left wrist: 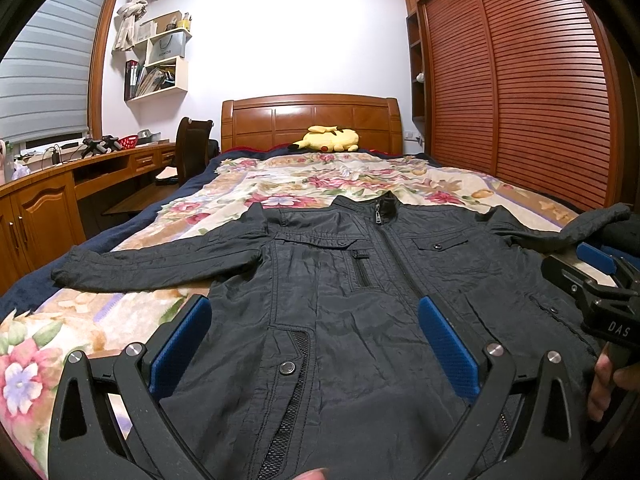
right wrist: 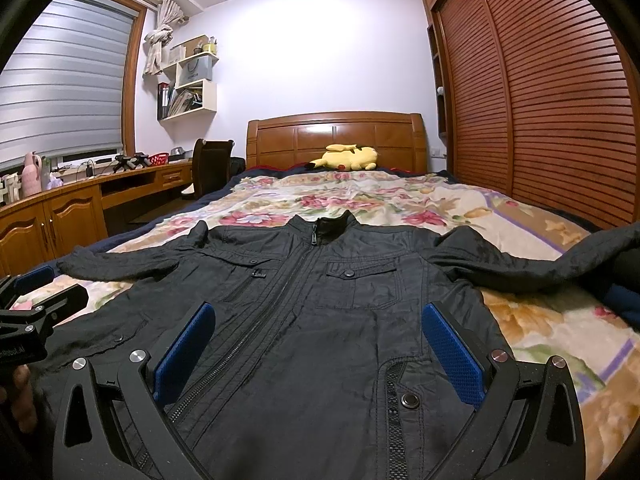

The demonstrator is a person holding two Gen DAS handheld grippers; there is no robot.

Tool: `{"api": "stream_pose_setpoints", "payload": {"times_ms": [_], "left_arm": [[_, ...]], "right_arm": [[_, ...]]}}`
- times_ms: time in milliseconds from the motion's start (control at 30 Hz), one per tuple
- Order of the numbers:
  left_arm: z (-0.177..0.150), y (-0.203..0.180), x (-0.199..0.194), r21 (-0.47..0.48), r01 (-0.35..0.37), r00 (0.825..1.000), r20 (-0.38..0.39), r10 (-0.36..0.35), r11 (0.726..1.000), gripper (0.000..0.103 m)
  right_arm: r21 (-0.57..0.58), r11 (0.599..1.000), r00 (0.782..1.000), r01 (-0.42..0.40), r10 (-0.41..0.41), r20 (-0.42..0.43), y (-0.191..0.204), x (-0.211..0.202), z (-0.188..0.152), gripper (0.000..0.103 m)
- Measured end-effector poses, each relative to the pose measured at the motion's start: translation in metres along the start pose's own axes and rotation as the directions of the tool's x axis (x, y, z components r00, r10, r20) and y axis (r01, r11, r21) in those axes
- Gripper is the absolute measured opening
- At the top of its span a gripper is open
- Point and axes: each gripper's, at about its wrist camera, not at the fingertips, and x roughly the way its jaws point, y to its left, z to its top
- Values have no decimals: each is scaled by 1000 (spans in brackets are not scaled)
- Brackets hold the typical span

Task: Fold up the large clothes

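A black zip-up jacket point(left wrist: 360, 280) lies face up on the bed, collar away from me, both sleeves spread sideways. It also shows in the right wrist view point(right wrist: 320, 312). My left gripper point(left wrist: 314, 320) is open and empty, hovering over the jacket's lower left front. My right gripper point(right wrist: 318, 328) is open and empty over the lower right front. The right gripper shows at the right edge of the left wrist view point(left wrist: 600, 280). The left gripper shows at the left edge of the right wrist view point(right wrist: 36, 304).
The bed has a floral cover point(left wrist: 320, 176) and a wooden headboard point(left wrist: 312, 120). A yellow plush toy point(left wrist: 328, 139) lies near the headboard. A wooden desk point(left wrist: 60, 184) and a chair point(left wrist: 194, 148) stand left. A slatted wardrobe point(left wrist: 520, 80) stands right.
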Motion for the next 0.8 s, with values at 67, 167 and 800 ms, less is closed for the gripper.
{"api": "stream_pose_setpoints", "payload": {"times_ms": [67,167,800], "left_arm": [[0,0,0,0,0,1000,0,0,1000,103],[0,0,0,1,-1,1000,1,1,1000,103],[-3,14,7,3,-4,1000,-15,4,1000,103]], "right_arm": [[0,1000,1000,0,0,0,0,0,0,103],[0,1000,1000,0,0,0,0,0,0,103],[-7,1000,1000,-10,10,5,1,-1,0,103]]}}
